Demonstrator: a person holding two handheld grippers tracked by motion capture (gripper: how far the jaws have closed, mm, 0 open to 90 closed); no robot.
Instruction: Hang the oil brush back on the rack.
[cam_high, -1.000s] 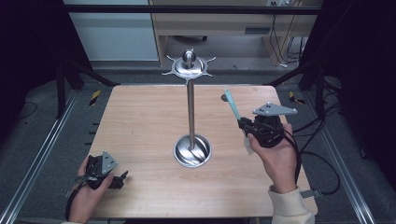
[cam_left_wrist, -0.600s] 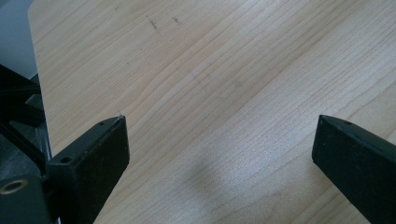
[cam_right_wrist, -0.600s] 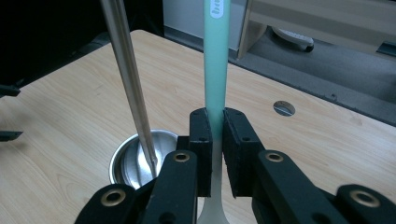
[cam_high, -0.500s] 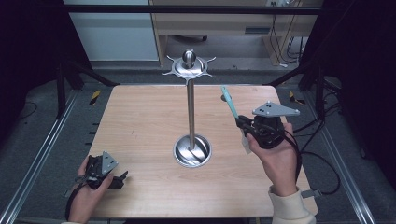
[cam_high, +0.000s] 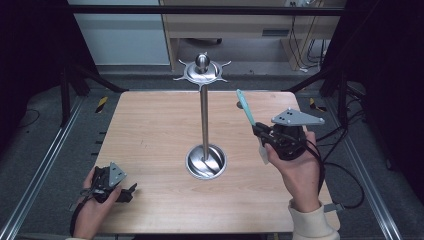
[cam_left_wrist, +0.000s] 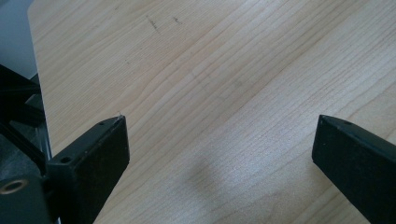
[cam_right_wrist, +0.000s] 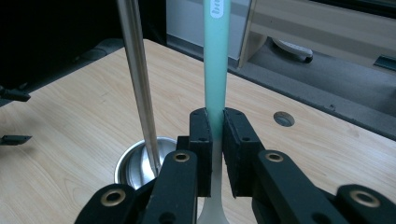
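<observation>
A steel stand has a thin pole (cam_high: 204, 120), a round dished base (cam_high: 205, 161) and a hooked disc on top (cam_high: 202, 70); it rises from the middle of the wooden table (cam_high: 150, 125). To the right of the pole, my right gripper (cam_high: 257, 131) is shut on a teal-handled utensil (cam_high: 245, 107), whose handle points up and away and whose white end hangs below the jaws. In the right gripper view the pads (cam_right_wrist: 201, 135) squeeze the utensil (cam_right_wrist: 216, 56), with the pole (cam_right_wrist: 137, 70) just to their left. My left gripper (cam_high: 127, 192) rests at the table's near left corner, open (cam_left_wrist: 219, 140) over bare wood.
Black frame rails run along both sides of the table. A wooden cabinet (cam_high: 235, 25) and cables stand on the floor beyond the far edge. A small round hole (cam_right_wrist: 283, 118) sits in the tabletop near the far right.
My right gripper has edged slightly away from me with the utensil, whose handle tip now sits a little higher in the high view. The left hand has stayed put.
</observation>
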